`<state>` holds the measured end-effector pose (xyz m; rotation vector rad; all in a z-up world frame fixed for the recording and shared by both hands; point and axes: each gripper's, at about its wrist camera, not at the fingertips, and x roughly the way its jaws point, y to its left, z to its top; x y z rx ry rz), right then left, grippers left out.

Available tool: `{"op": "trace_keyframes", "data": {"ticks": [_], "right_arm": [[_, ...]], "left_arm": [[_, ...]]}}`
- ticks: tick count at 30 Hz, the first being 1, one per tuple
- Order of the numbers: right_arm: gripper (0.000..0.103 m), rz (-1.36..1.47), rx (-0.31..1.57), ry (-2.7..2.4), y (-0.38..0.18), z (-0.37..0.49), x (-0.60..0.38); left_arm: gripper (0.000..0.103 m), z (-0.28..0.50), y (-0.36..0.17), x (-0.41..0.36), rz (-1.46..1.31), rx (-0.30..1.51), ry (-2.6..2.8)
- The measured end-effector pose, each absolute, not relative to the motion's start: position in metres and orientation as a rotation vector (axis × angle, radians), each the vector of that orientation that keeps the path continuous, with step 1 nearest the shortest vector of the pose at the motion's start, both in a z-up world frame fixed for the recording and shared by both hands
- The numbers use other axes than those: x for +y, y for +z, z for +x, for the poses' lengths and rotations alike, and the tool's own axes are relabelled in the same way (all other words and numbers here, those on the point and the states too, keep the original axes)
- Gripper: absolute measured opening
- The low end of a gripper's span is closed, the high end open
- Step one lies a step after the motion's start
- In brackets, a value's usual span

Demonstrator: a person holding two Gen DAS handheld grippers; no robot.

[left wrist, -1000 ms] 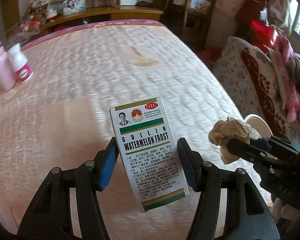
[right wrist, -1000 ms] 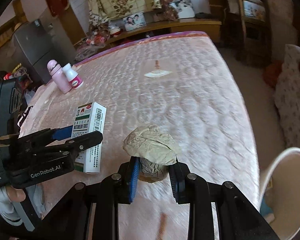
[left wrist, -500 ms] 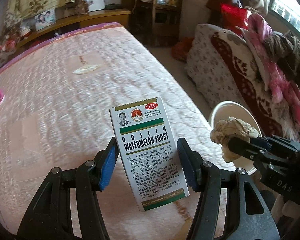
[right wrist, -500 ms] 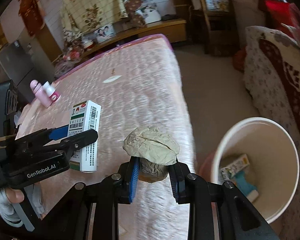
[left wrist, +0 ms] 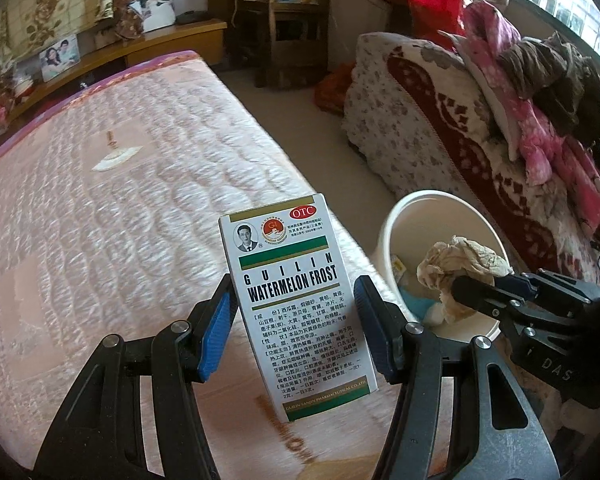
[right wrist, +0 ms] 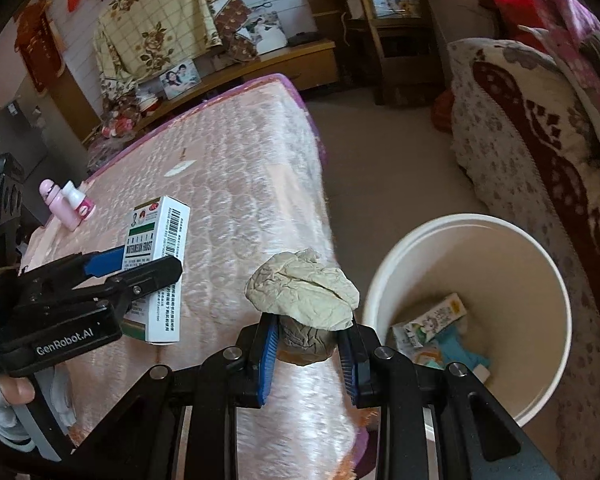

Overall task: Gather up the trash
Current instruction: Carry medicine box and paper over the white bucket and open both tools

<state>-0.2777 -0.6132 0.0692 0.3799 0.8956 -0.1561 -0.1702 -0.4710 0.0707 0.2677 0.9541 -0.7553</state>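
My left gripper (left wrist: 296, 320) is shut on a white Watermelon Frost medicine box (left wrist: 296, 292), held upright over the bed's near corner; it also shows in the right wrist view (right wrist: 158, 264). My right gripper (right wrist: 308, 352) is shut on a crumpled beige paper wad (right wrist: 304, 292), held by the bed edge just left of the white trash bin (right wrist: 540, 256). In the left wrist view the wad (left wrist: 460, 268) hangs over the bin (left wrist: 392, 228). The bin holds several wrappers and cartons (right wrist: 436, 328).
The pink quilted bed (left wrist: 120, 220) fills the left. A pink bottle (right wrist: 56, 204) and a white bottle (right wrist: 78, 202) stand at its far left edge. A blanket-covered sofa (right wrist: 540, 128) with clothes stands right of the bin. Bare floor (right wrist: 380, 160) lies between.
Both grippers have swung right with their loads, from over the bed towards its edge. The bin has come fully into view and the wad now sits over it in the left wrist view.
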Motion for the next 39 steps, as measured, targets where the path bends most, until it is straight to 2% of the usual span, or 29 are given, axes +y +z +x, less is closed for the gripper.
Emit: {"op": "trace_keyframes", "data": {"ticks": [19,20,21,23,27,33,39], "right_arm": [[0.026,0.502,0.93,-0.401,0.037,-0.339,-0.71],[0.03,0.505,0.931,-0.411,0.035,-0.34,-0.713],[0.042,0.509,0.93,-0.422,0.033,-0.342,-0.716],[0.058,0.515,0.928,-0.45,0.031,-0.345,-0.721],[0.06,0.532,0.932,-0.461,0.025,-0.349,-0.727],[0.06,0.554,0.932,-0.455,0.019,-0.351,-0.723],[0.06,0.527,0.9,-0.479,0.028,-0.356,-0.705]], "left_arm": [[0.058,-0.193,0.047,-0.579,0.201,1.087,-1.001],[0.058,-0.193,0.047,-0.583,0.186,1.091,-1.021],[0.058,-0.194,0.046,-0.587,0.177,1.094,-1.036],[0.059,-0.194,0.045,-0.593,0.161,1.102,-1.07],[0.067,-0.197,0.042,-0.595,0.157,1.088,-1.092],[0.068,-0.2,0.041,-0.587,0.199,1.058,-1.057],[0.068,-0.212,0.056,-0.56,0.245,0.935,-0.966]]}}
